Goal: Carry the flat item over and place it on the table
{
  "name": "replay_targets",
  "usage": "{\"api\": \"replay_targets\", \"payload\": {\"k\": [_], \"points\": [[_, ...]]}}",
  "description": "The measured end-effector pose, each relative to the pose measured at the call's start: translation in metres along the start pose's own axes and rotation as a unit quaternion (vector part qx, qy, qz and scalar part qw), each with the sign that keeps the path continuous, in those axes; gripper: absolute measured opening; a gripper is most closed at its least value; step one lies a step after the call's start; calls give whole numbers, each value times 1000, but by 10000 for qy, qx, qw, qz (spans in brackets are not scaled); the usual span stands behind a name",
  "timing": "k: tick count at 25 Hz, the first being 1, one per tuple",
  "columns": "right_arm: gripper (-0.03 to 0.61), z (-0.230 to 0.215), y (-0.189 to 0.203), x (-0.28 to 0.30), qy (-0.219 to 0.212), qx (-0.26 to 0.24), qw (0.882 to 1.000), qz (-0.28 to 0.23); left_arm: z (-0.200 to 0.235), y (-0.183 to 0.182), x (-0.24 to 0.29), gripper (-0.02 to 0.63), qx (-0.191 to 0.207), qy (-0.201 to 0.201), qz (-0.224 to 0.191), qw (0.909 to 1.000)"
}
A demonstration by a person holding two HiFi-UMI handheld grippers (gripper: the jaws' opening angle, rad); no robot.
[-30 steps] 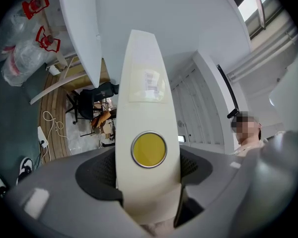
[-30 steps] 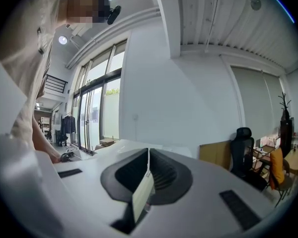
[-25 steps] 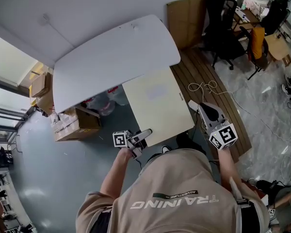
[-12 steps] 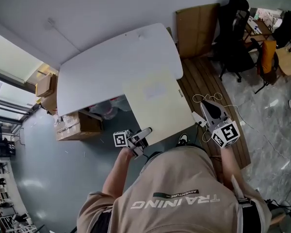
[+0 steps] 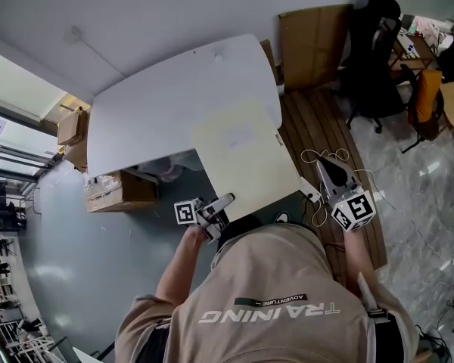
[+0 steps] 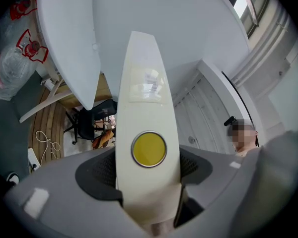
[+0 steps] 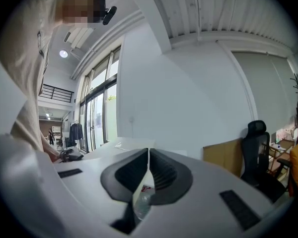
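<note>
— While the flat board is up in the air, what is the biggest thing in sight?

— The white table (image 5: 159,104), seen from above. A grey floor (image 5: 68,278) spreads on its near side, and a strip of wooden planks (image 5: 329,127) runs along its right.

— And the board itself?

— The cream flat board (image 5: 246,161) is carried roughly level in front of the person. Its far end lies over the table's near right corner, and the rest hangs above the floor and the edge of the planks. I cannot tell whether that far end touches the tabletop.

— What stands around?

— A black office chair (image 5: 374,51) and a brown cardboard sheet (image 5: 314,44) stand by the wall beyond the planks. A cardboard box (image 5: 117,191) sits under the table's near edge, with clear plastic bags (image 5: 166,166) beside it.

— The tongs?

— The left gripper (image 5: 225,202) is clamped on the board's near left edge, and the board runs out between its dark pads toward the table. The right gripper (image 5: 320,163) is just beside the board's near right corner, its jaws pressed together with nothing between them. I cannot tell whether it touches the board.

— Anything smaller?

— A pale label (image 5: 240,138) on the board's top face, a yellow disc (image 6: 148,149) on the board close to the left jaws, and a white cable (image 5: 318,156) looped on the planks.
</note>
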State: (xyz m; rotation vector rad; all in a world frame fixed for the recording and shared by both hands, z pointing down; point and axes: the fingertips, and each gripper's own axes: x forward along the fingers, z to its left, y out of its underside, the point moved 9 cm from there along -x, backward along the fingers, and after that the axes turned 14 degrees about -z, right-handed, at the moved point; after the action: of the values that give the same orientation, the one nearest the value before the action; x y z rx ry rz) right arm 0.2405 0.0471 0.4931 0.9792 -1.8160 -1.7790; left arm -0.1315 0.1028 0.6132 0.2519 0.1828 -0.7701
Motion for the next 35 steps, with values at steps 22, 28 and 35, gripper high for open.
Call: {"api": "replay_targets", "payload": {"k": [22,28,35], "points": [[12,-16,13,160,229,-366,9988,240,86,-135,71,304,-631,-304,1020,9923],[12,-17,19,180,376,-576,9971,313,109,-169,91,304,-588,-212,1416,9879],[12,-29,28,198,322,-511,9971,464,131,-199,110,304,-627,-325,1555,9853]]}}
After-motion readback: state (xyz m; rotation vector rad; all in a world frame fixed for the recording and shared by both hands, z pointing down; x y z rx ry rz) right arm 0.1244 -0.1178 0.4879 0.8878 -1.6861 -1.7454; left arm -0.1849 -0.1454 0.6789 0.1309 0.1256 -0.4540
